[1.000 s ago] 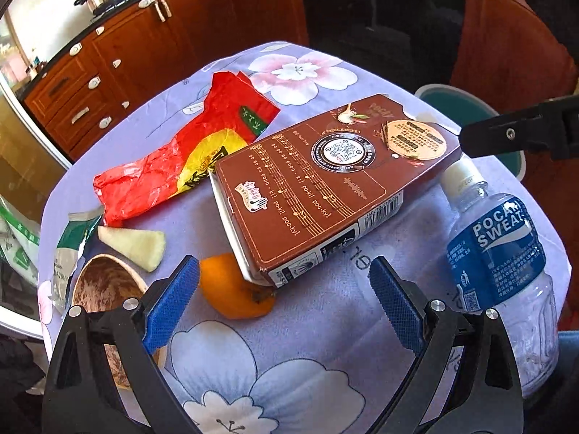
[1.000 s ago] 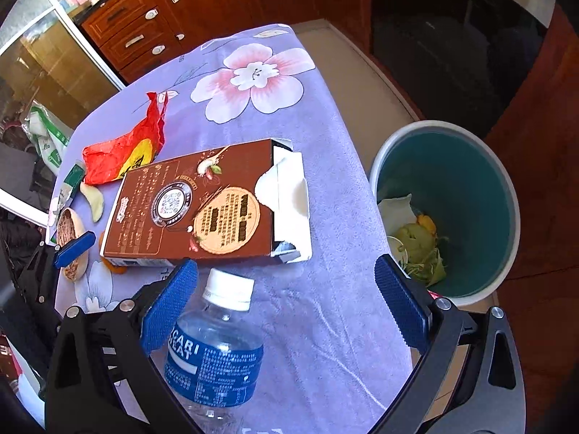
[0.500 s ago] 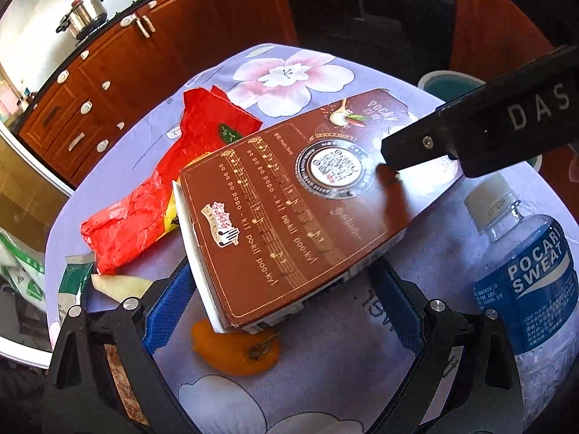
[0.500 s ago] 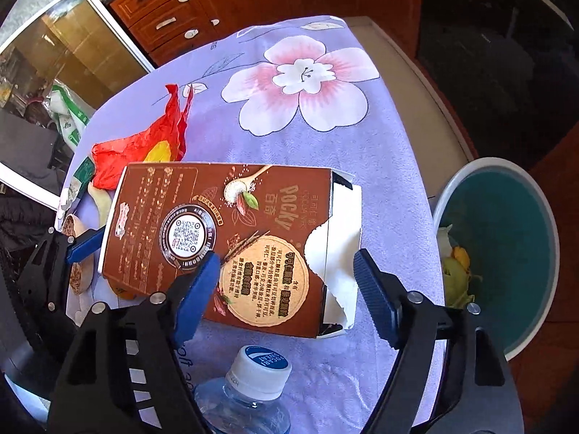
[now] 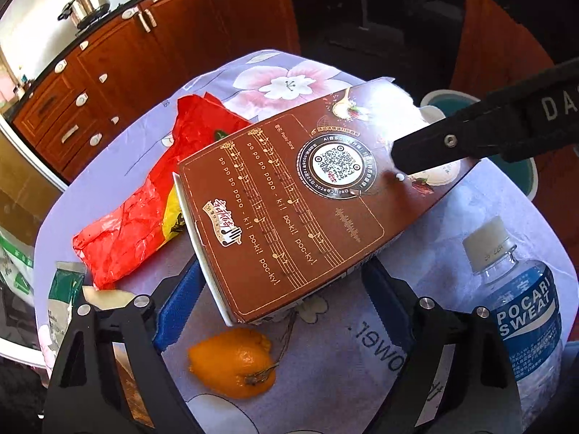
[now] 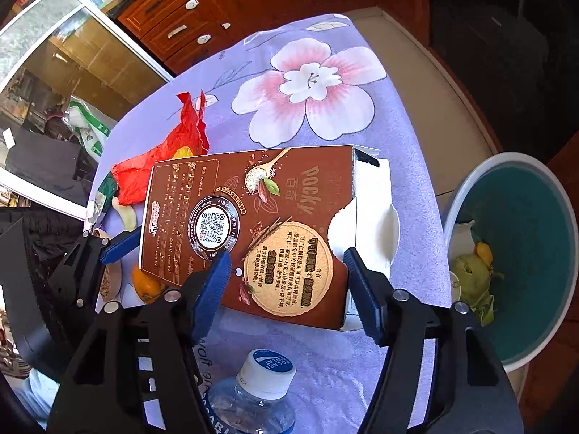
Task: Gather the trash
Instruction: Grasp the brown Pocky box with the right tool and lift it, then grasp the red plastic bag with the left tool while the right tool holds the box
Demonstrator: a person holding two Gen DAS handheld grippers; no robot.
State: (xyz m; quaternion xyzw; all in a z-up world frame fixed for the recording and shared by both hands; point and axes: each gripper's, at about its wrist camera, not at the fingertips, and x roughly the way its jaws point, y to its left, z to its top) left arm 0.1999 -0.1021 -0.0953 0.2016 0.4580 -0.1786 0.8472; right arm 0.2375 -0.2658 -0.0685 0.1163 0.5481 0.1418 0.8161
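On the flowered table (image 6: 405, 188), the left gripper (image 5: 278, 289) stands with jaws apart and closing around the near end of the brown box (image 5: 289, 209). The right gripper (image 6: 286, 282) is closing across the box's torn end, pads not clearly pressing. The bin (image 6: 514, 253) stands just beside the table.

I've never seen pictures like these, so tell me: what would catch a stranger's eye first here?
First, the big brown Pocky box in the middle of the flowered tablecloth, with both the left gripper and right gripper closing in around its ends. Beside it lie a red wrapper and an orange fruit, with a Pocari Sweat bottle nearby. Right of the table stands a teal bin.
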